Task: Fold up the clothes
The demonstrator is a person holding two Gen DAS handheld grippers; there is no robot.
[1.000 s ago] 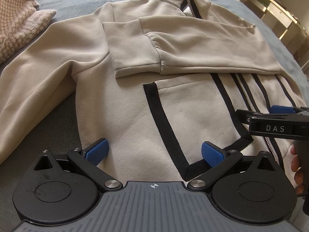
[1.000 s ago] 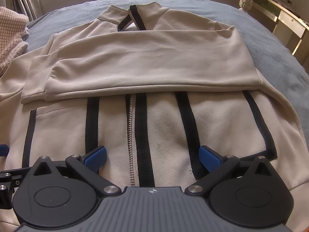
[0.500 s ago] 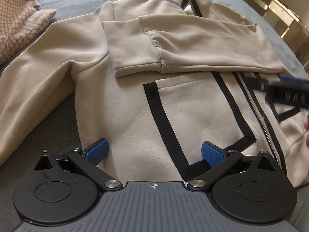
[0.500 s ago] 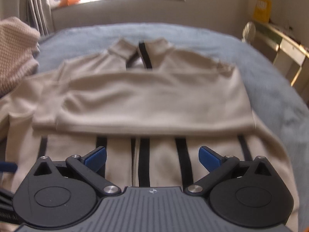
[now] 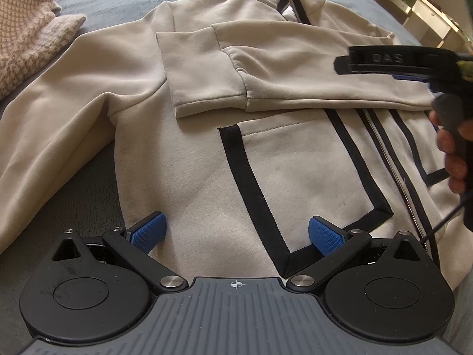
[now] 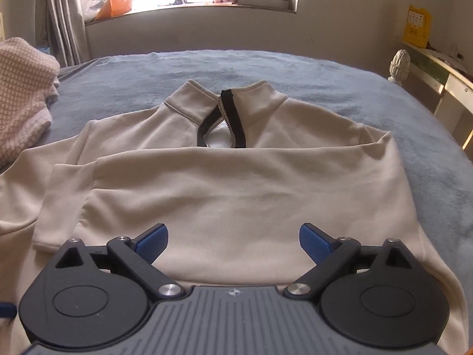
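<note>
My zip-up jacket (image 5: pixel 207 153) lies flat, front up, on the blue bed (image 6: pixel 266 68). One sleeve (image 6: pixel 236 189) is already folded across the chest; the other sleeve (image 5: pixel 59 124) sprawls out to the side, not yet tucked in. After that comes the body fold, I reckon. My left gripper (image 5: pixel 235 233) hovers over the hem with jaws spread, nothing in them. My right gripper (image 6: pixel 233 239) is above the folded sleeve, jaws wide but starting to close on nothing. A pink knit (image 5: pixel 26 32) waits at the edge, perhaps next, though it's hard to tell.
</note>
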